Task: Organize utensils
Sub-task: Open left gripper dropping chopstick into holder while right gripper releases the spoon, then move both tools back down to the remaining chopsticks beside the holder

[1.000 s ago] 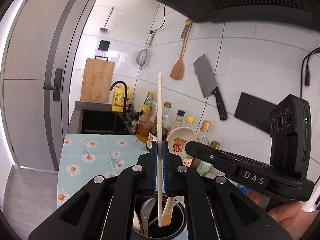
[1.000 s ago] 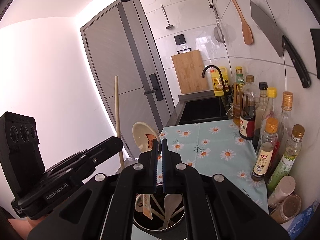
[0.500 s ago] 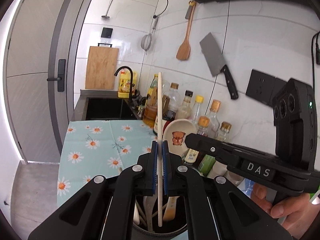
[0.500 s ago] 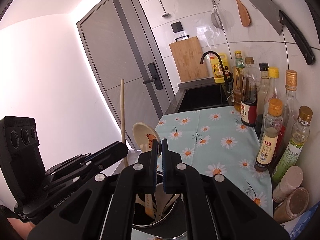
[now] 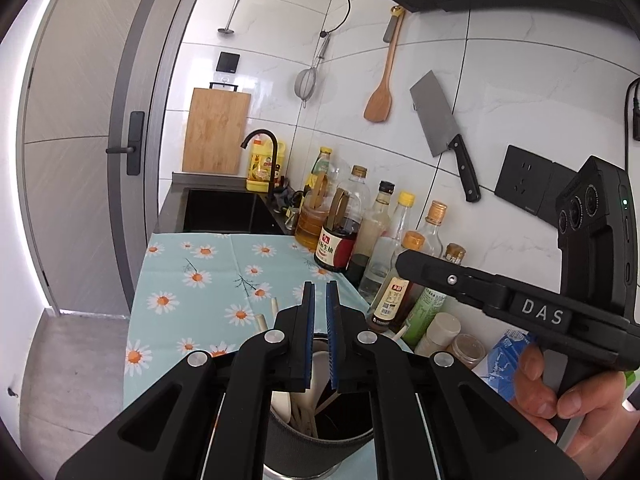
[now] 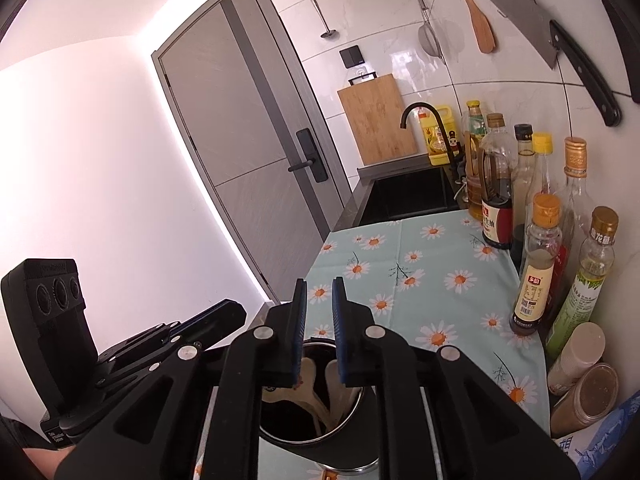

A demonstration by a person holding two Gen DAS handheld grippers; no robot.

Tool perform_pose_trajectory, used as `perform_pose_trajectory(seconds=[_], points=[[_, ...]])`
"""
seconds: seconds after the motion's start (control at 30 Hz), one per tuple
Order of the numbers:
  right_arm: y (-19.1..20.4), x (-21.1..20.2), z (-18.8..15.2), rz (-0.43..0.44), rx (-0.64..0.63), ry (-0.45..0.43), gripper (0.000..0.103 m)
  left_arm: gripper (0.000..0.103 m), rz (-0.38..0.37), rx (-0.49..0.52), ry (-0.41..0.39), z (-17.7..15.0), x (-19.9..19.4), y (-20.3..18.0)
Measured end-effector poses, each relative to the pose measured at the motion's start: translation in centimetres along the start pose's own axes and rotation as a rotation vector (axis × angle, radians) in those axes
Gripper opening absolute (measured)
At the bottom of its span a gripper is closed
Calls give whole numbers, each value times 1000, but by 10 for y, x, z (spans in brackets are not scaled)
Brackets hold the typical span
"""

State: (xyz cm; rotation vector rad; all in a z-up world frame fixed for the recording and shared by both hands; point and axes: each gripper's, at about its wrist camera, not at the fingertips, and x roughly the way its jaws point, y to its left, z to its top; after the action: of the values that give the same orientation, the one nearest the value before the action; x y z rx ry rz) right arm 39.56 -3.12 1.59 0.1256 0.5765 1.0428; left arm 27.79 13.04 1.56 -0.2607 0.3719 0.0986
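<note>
A: Where do the utensils stand?

B: In the dark metal holder [image 5: 320,440], directly under both grippers on the daisy tablecloth [image 5: 208,280]. Pale spoons and wooden sticks [image 5: 304,416] lean inside it, and two chopstick tips [image 5: 266,316] poke up past its left side.

A: And the left gripper [image 5: 320,332]?

B: A narrow slit shows between its blue pads, with nothing in it. It hangs over the holder's mouth.

A: The right gripper [image 6: 320,328]?

B: Its jaws are opening, a clear gap, nothing between them; spoon bowls [image 6: 316,380] lie below.

A: Advice?

B: I'd lift both straight up, clear of the rim, so no handle gets snagged or the holder tipped toward the sauce bottles [image 6: 536,264].
</note>
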Motion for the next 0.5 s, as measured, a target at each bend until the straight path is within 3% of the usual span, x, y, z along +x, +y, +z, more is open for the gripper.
perform_pose_trajectory(seconds=[0.27,0.3,0.37,0.5], points=[[17,-21,-7,13,-21,33,16,6,16,-25,-16,1,-30,-3],[19,-24,-9,12,-22,42,16,7,17,-25,-16,1,-33,-3],[20,-29,-14,5,-18,58,18,25,16,-29,-14,0,-41,-4],[20,-38,-26,-36,-23,101,22,25,24,-29,-8,-4,-56,-6]])
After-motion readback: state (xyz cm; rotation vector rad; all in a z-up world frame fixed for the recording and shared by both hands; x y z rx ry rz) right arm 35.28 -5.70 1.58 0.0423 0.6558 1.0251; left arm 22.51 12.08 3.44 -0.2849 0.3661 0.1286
